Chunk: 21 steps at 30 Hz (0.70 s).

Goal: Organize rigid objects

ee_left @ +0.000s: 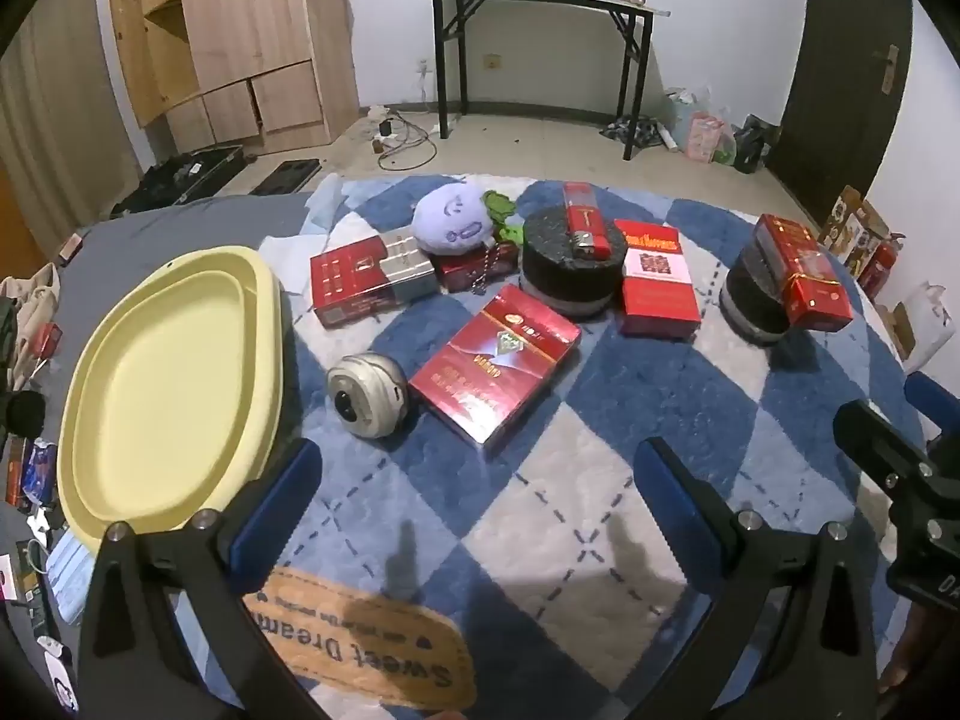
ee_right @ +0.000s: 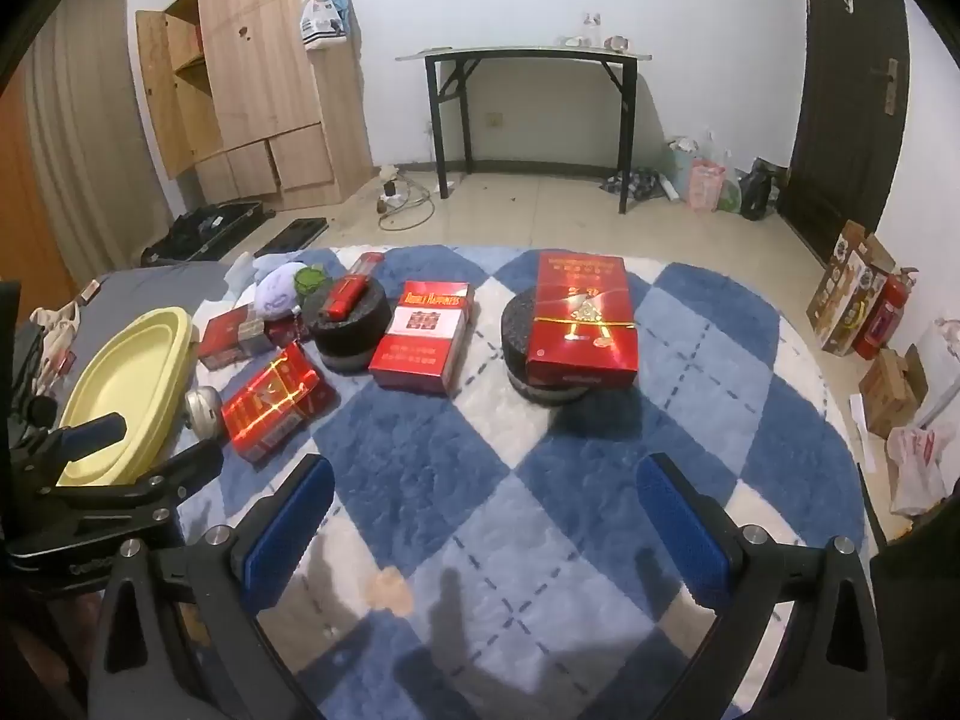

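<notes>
Red boxes (ee_left: pixel 497 367), flat cartons scattered over a blue-and-white checked blanket (ee_left: pixel 690 396), with a yellow tray (ee_left: pixel 174 384) at 9 o'clock as the likely place to gather them. Nearest box lying at 12 o'clock of the left tool (ee_left: pixel 480 516), just beside a silver round case (ee_left: pixel 367 395) at its 10 o'clock. Probably light, stiff cardboard under glossy film: slippery on the faces, easily dented if squeezed hard. Best taken across the two long narrow sides, not the broad faces.

Second red box (ee_right: pixel 423 336) flat at 11 o'clock of the right tool (ee_right: pixel 486 516); third, larger box (ee_right: pixel 581 318) perched on a black round tin (ee_right: pixel 543 387) at 12 o'clock, overhanging it and liable to tip or slide on a careless push. Red lighter (ee_left: pixel 587 221) resting on another black tin (ee_left: pixel 567 273), small and smooth, prone to roll off. Fourth red carton (ee_left: pixel 804 273) leaning on the right-hand tin in the left view.

Purple plush toy (ee_left: pixel 453 221) and a red-and-silver box (ee_left: pixel 372 285) crowding the far side at 11 o'clock; soft, not part of the rigid lot. Bead chain dangling there, apt to snag.

Both tools spread wide, pads clear of everything, nothing between them. Soft pile underneath, so low edges hard to get under.
</notes>
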Each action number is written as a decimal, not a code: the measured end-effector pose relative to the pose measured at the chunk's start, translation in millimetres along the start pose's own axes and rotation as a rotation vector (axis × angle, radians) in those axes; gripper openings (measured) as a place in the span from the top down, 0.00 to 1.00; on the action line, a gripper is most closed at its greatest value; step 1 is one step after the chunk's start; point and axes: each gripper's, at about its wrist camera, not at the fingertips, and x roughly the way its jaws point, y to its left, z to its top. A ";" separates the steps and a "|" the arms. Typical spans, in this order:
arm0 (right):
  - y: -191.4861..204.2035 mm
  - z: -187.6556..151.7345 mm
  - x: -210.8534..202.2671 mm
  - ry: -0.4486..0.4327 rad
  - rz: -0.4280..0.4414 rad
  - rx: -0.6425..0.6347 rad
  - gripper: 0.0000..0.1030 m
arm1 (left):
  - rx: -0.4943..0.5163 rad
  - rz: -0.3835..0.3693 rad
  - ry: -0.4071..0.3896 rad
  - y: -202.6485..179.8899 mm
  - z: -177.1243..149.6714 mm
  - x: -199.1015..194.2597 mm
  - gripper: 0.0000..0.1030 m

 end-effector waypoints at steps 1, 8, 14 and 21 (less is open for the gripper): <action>0.3 -0.1 0.9 0.002 0.000 0.000 0.00 | -0.006 -0.004 0.004 0.1 0.4 -0.1 0.00; -0.2 -1.9 1.5 -0.005 0.004 0.006 0.00 | -0.035 -0.040 0.034 14.8 -6.3 2.5 0.00; 1.6 -2.0 4.0 0.006 0.007 0.004 0.00 | -0.027 -0.011 0.052 8.0 -8.0 9.0 0.00; 1.0 -1.7 6.9 0.018 0.004 0.004 0.00 | -0.032 -0.011 0.044 10.2 -7.5 7.5 0.00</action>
